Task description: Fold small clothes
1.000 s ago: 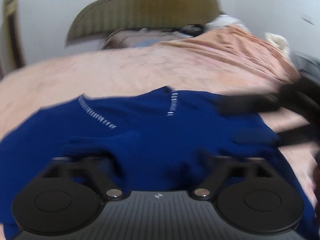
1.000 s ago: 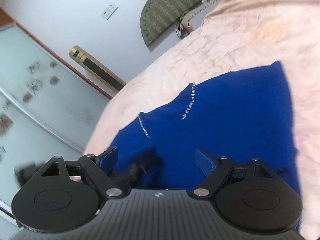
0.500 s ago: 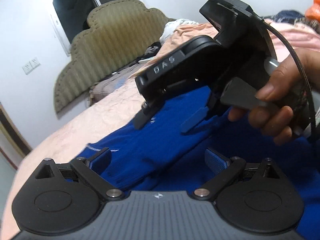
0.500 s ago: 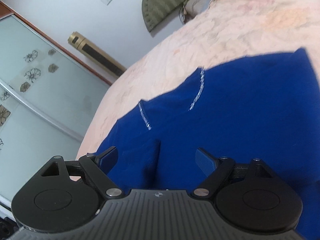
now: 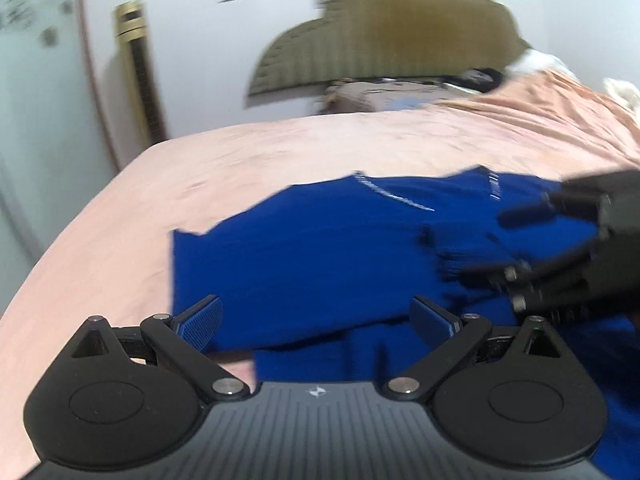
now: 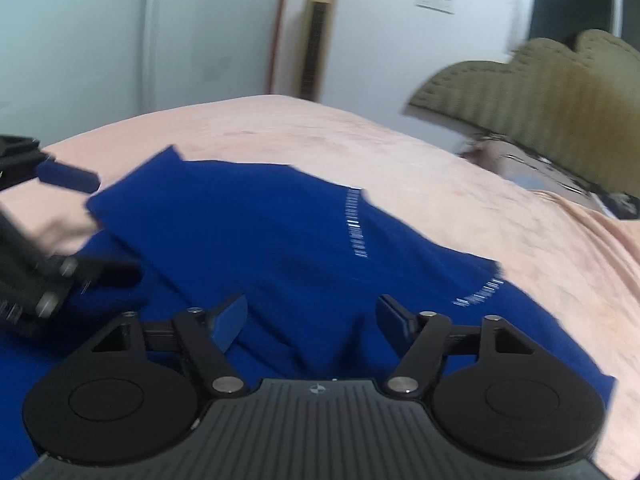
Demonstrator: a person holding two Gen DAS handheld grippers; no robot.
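Peach bedspread fills both views, olive headboard behind, and the blue garment sprawls across the middle, its long axis running left to right just ahead of both sets of tongs. Left gripper hangs released over the garment's lower-left corner, nothing pinched. Right gripper has just been narrowing, a raised blue fold sitting between pads that don't yet press it, so it looks nearer a grab.
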